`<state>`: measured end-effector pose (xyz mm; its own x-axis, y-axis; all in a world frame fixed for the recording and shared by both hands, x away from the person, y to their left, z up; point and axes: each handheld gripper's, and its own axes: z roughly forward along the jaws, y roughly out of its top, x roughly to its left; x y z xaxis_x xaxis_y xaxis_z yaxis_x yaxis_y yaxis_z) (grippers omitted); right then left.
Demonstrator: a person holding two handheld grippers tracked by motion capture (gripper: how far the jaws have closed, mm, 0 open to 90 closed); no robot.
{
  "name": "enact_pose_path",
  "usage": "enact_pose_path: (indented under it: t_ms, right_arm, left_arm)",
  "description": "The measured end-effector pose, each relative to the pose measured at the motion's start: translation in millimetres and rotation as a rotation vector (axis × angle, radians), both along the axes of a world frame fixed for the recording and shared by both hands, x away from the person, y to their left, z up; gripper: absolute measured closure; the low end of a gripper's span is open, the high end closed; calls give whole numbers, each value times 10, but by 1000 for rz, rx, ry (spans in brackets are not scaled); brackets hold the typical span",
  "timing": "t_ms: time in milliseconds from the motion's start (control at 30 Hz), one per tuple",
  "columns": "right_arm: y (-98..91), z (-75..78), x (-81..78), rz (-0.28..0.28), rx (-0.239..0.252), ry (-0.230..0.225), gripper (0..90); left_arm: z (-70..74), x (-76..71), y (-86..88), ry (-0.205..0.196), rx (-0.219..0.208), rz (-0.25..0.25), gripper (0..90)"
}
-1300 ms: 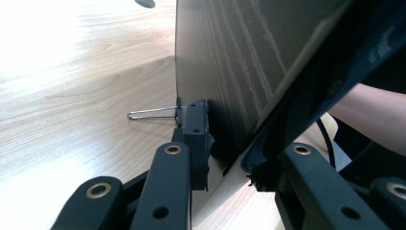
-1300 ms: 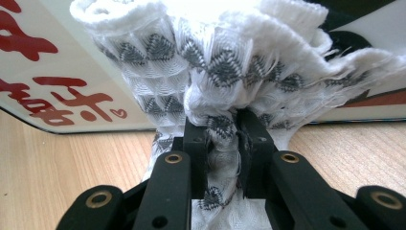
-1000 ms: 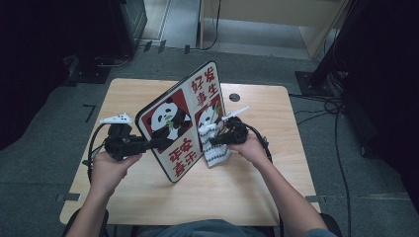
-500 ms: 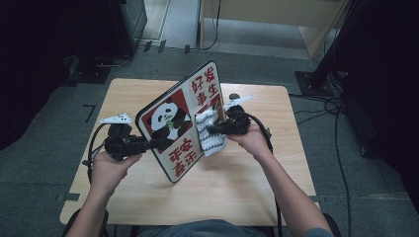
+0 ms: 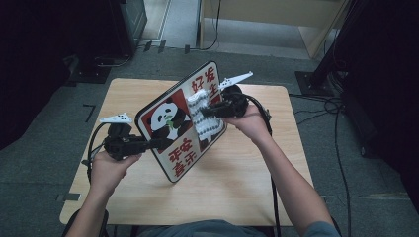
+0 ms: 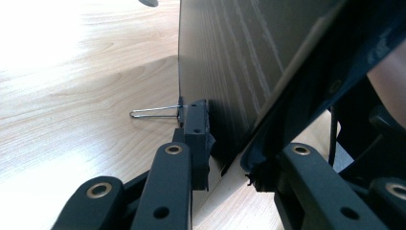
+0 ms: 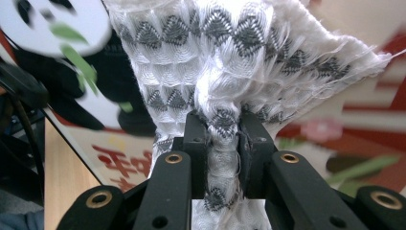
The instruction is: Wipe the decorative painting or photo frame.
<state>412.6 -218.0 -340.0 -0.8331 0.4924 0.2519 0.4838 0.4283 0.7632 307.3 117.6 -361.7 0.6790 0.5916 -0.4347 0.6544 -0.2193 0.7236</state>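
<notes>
White cloth with grey zigzags sits bunched in the right gripper, jaws pinched tight on it, pressed against the panda sign. Wiping well means keeping the fabric flat on the face and sweeping steadily. At nine o'clock from it, the left gripper clamps the sign's edge, propping it tilted on the wooden table.

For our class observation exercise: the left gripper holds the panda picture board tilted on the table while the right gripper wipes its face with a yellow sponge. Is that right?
Not quite. The right gripper holds a white cloth with grey diamond pattern, not a yellow sponge, as the right gripper view shows. The left gripper does hold the red-and-white panda picture board tilted on the wooden table.
</notes>
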Motion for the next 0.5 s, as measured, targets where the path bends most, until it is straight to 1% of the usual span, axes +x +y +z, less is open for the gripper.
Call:
enact_pose_path:
  t_ms: [100,233,433,500]
  right_arm:
    - [44,164,27,8,11,-13,776]
    - [100,326,49,14,6,-26,777]
    - [171,531,70,16,7,-50,776]
    - [207,585,87,24,-1,-60,776]
  left_arm:
    - [-1,4,6,2,-2,-1,742]
    - [-3,5,8,2,-3,1,742]
    - [-6,7,15,4,-6,1,740]
    - [-7,7,16,3,-5,1,740]
